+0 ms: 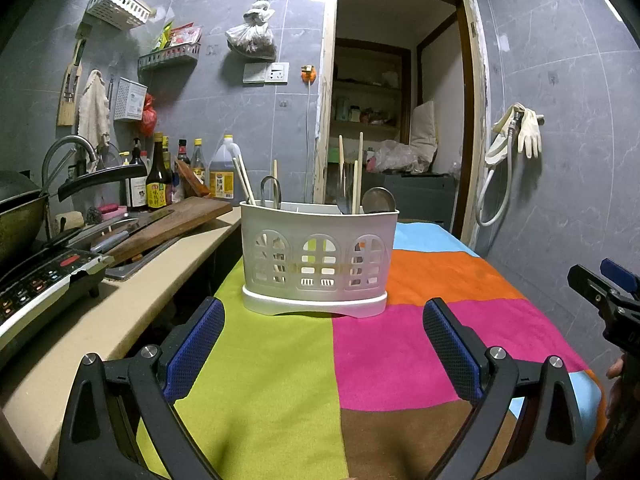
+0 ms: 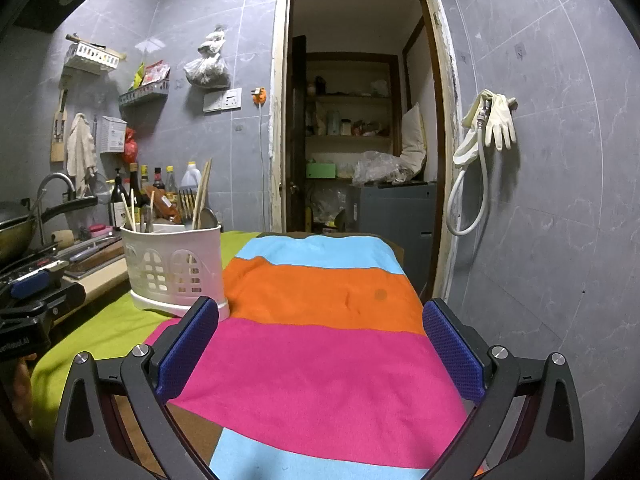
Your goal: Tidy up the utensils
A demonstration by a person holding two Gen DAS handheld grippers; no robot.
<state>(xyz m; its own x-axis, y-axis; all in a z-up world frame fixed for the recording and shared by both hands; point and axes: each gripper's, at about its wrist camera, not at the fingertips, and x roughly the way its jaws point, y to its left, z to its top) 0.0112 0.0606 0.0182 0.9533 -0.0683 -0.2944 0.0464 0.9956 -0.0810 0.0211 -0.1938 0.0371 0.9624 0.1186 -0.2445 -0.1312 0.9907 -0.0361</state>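
A white plastic utensil holder (image 1: 318, 258) stands upright on the colourful cloth (image 1: 280, 360), straight ahead of my left gripper (image 1: 324, 316). It holds chopsticks (image 1: 357, 178), a spoon (image 1: 379, 200), a fork and scissors (image 1: 271, 191). My left gripper is open and holds nothing, a short way in front of the holder. In the right wrist view the holder (image 2: 176, 270) sits at the left, beyond my left finger. My right gripper (image 2: 320, 316) is open over the pink and orange stripes of the cloth (image 2: 320, 360), with nothing between its fingers.
A counter (image 1: 120, 304) runs along the left with a cutting board (image 1: 168, 224), knives, a wok (image 1: 20, 208), a stove and sauce bottles (image 1: 158, 184). A doorway (image 1: 396, 120) opens behind the table. A hose and gloves (image 2: 492, 124) hang on the right wall.
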